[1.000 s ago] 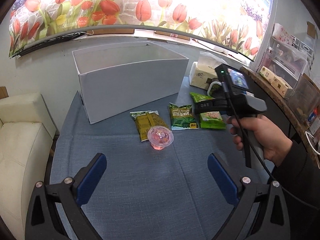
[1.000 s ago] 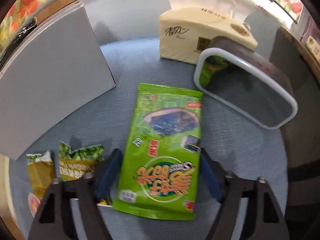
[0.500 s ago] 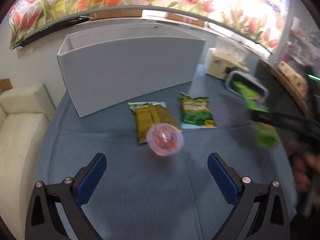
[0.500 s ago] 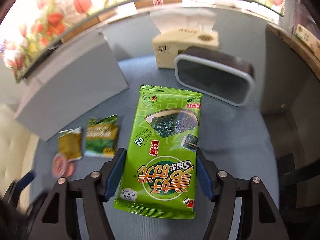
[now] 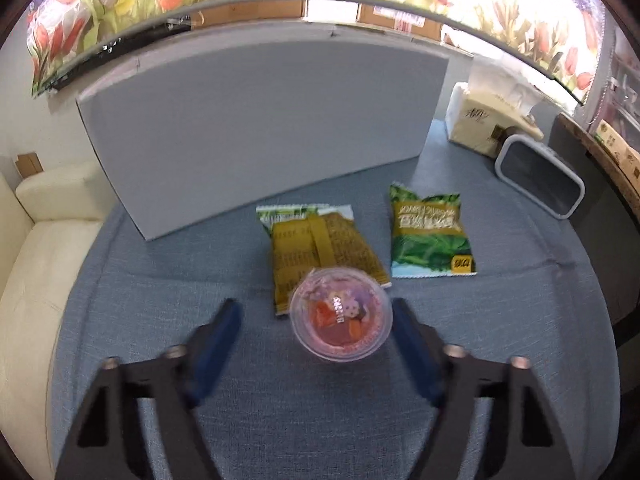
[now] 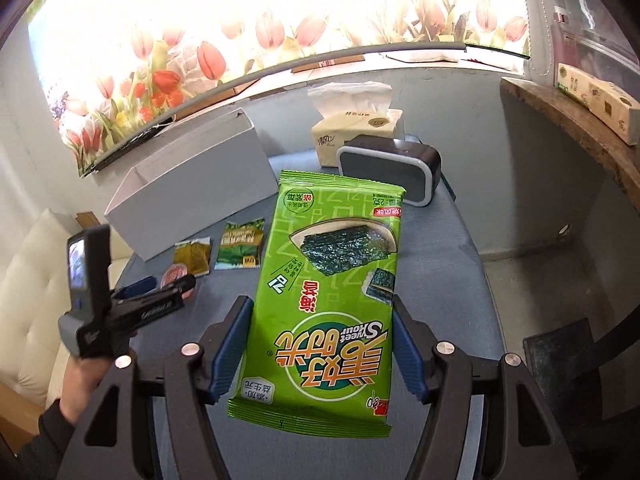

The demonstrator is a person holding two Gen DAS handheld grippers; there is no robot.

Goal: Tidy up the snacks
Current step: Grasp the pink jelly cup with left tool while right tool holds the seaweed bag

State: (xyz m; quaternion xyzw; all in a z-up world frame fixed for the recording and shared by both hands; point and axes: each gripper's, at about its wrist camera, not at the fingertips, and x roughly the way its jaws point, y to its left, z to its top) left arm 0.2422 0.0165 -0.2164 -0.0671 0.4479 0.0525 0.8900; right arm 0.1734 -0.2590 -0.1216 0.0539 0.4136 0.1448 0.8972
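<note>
A clear jelly cup [image 5: 340, 326] with red filling stands on the blue tablecloth [image 5: 160, 320], overlapping the near edge of a yellow-brown packet [image 5: 316, 244]. My left gripper [image 5: 315, 307] straddles the cup and its jaws are closing; the right finger is near the rim and the left finger is still apart. A green vegetable-print packet [image 5: 430, 236] lies to the right. The open white box [image 5: 260, 128] stands behind them. My right gripper [image 6: 322, 312] is shut on a large green seaweed packet [image 6: 332, 288], held in the air above the table.
A tissue box [image 5: 480, 120] and a dark rounded device [image 5: 540, 176] with a pale rim sit at the table's back right. A cream sofa [image 5: 36, 248] borders the left side. A wooden shelf [image 6: 568, 120] with cartons runs along the right. A person's hand [image 6: 88, 376] holds the left gripper.
My left gripper came down and forward over the jelly cup and its jaws narrowed. My right gripper lifted the seaweed packet off the table and drew back, leaving the left wrist view.
</note>
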